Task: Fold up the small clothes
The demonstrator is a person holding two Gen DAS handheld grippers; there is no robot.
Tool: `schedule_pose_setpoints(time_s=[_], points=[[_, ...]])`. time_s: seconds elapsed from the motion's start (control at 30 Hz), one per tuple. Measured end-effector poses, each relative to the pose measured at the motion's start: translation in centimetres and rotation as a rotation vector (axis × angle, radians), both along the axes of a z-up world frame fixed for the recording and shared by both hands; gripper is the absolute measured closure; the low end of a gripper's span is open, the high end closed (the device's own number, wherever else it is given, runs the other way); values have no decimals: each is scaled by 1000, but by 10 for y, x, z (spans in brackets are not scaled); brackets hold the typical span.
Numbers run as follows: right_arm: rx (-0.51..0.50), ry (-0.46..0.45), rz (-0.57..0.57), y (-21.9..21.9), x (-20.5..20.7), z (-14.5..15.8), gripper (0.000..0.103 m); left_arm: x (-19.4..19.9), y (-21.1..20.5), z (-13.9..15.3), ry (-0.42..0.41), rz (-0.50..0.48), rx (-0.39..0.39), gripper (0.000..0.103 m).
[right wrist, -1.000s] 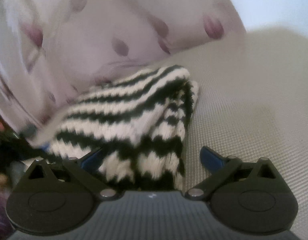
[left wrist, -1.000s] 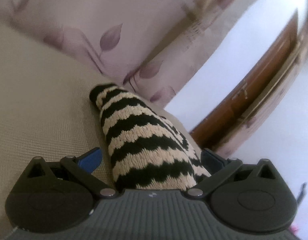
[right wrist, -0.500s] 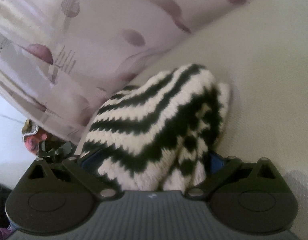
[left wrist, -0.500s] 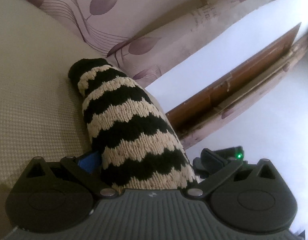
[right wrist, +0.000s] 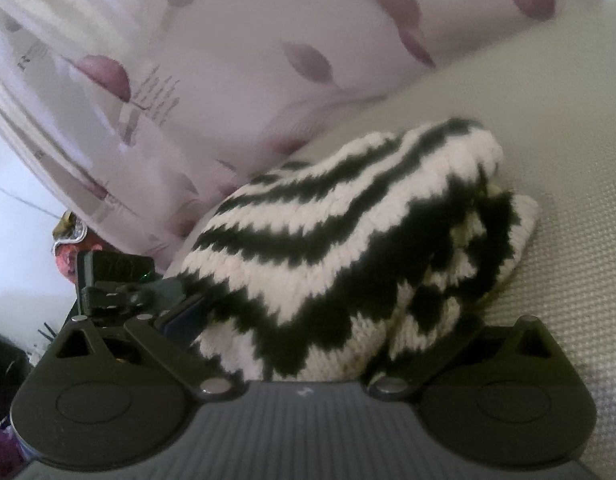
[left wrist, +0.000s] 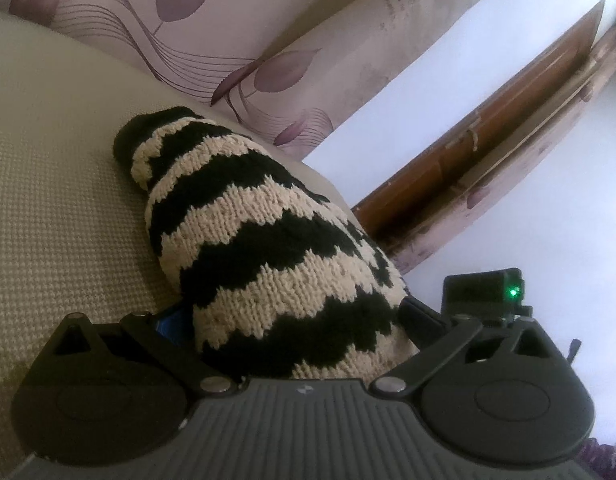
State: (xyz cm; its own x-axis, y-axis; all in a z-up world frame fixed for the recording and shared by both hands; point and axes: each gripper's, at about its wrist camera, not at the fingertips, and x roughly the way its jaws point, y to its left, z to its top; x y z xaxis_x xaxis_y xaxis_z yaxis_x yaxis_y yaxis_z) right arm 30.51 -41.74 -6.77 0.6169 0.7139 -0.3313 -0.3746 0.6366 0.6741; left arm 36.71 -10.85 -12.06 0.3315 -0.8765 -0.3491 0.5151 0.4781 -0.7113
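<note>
Two claws share one knitted garment (left wrist: 267, 248), a chunky piece in wavy black and cream stripes, and that shared hold is where trouble could start. The left claw (left wrist: 291, 320) is clamped on one end of it, the knit bulging up between the black fingers with a blue pad showing at the left finger. The right claw (right wrist: 320, 332) is clamped on the other end, where the fabric is doubled into thick bunched layers.

The garment lies on a beige woven surface (left wrist: 59, 208), probably a mattress or cushion, close to its edge; its far end rests on that surface while the gripped ends are raised a little. A pale curtain (left wrist: 235, 32) printed with mauve leaves hangs just behind, and a brown wooden frame (left wrist: 508, 128) stands beyond the edge.

As I judge it, loose stretchy knit like this slides over itself, so a fold carried across could skew or spring back open once let go. If one claw pulls harder than the other, the ribs would stretch and the edges would not line up. A finger could also snag a loop of yarn on release. Being so near the edge, the bundle might slip off. The right wrist view is blurred, so the exact layering there cannot be told.
</note>
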Motion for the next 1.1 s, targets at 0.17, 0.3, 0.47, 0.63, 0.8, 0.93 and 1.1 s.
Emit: schedule_pose_setpoints(time_s=[0.17, 0.3, 0.47, 0.63, 0.8, 0.93, 1.1], points=[[61, -14, 13, -10, -2, -4, 0, 5, 13, -5, 21, -5, -86, 0], [123, -26, 5, -16, -3, -10, 0, 13, 24, -10, 79, 11, -184, 0], [173, -7, -41, -18, 2, -12, 0, 17, 8, -2, 40, 17, -83, 1], [43, -4, -80, -3, -1, -9, 17, 16, 9, -6, 53, 52, -85, 25], [48, 28, -133, -7, 1, -12, 44, 17, 21, -11, 96, 106, -102, 39], [48, 7, -137, -4, -4, -12, 46, 7, 20, -6, 58, 114, -72, 40], [64, 14, -134, -6, -3, -15, 46, 14, 17, -6, 73, 96, -47, 27]])
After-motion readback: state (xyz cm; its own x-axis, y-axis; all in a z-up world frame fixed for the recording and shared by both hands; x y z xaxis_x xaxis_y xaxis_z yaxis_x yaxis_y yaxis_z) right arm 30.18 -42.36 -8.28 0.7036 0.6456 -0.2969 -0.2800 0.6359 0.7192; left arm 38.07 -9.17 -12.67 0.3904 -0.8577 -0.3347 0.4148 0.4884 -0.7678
